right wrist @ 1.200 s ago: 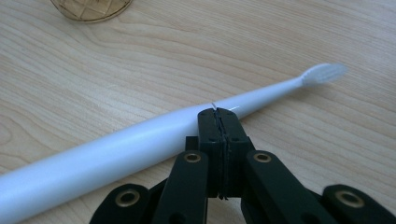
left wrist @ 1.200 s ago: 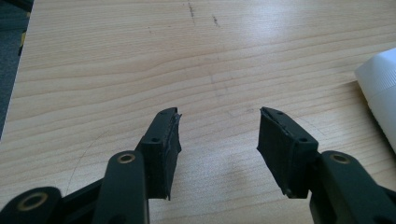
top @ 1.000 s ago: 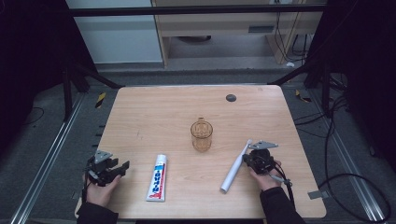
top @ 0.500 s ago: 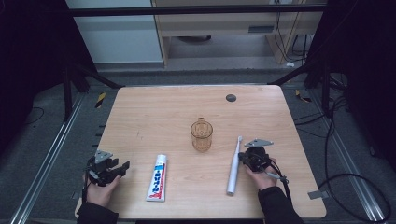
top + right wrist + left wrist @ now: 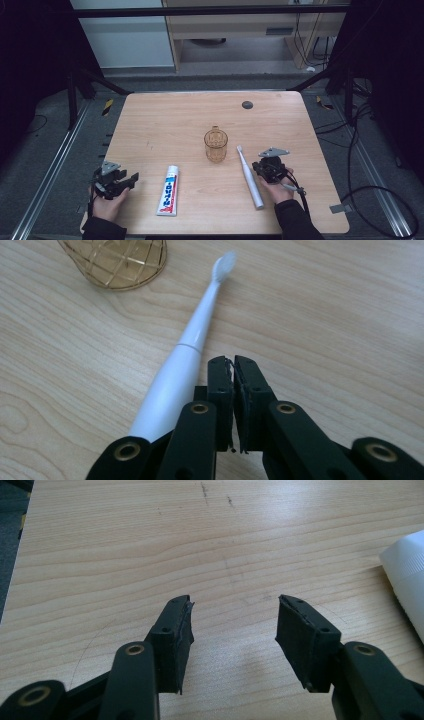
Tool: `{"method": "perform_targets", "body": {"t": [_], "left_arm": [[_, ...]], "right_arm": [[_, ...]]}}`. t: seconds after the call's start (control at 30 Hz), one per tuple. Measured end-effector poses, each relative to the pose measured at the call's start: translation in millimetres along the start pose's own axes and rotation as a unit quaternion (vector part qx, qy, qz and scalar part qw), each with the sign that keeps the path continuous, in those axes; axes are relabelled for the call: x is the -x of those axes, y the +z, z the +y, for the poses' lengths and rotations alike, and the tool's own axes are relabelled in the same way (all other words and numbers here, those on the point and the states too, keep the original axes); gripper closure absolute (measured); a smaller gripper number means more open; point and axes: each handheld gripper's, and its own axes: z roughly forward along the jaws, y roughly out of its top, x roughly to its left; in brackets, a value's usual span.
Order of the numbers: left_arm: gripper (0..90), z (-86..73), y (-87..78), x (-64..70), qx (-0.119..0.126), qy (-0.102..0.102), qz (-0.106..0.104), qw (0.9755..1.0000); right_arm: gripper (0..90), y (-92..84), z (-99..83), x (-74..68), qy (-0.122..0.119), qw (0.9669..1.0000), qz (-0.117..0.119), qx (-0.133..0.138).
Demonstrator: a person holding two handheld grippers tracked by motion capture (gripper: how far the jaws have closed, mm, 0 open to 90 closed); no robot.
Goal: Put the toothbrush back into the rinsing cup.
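Two tools rest low on the worktop [image 5: 150, 125], one in each of your hands. Your right tool [image 5: 233, 365] is clenched with nothing between its jaws; the white toothbrush [image 5: 249, 176] lies flat just beside it, on its left, bristle end pointing toward the amber cup [image 5: 215, 145]. Your left tool [image 5: 235, 620] is released, jaws spread over bare wood, with the toothpaste tube [image 5: 168, 191] near its right.

R tool [image 5: 233, 362] jaws closed, beside white toothbrush [image 5: 187, 352]; amber cup [image 5: 117, 260] beyond.
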Motion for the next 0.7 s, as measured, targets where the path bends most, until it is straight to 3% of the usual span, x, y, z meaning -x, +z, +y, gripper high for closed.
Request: {"method": "perform_targets", "body": {"t": [0.2, 0.4, 0.7], "left_arm": [[46.7, -0.1, 0.1, -0.4, 0.0, 0.0, 0.0, 1.0], [45.8, -0.1, 0.7, 1.0, 0.005, 0.012, -0.001, 0.9999], [43.4, 0.1, 3.1, 1.5, 0.008, 0.019, -0.003, 0.9998]], "right_arm": [[78.3, -16.5, 6.5, 5.2, -0.003, 0.9997, -0.019, 0.018], [69.6, -28.3, 11.1, 10.5, -0.005, 0.9994, -0.028, 0.021], [54.8, -46.0, 30.4, 11.8, -0.021, 0.9994, -0.028, 0.005]]}}
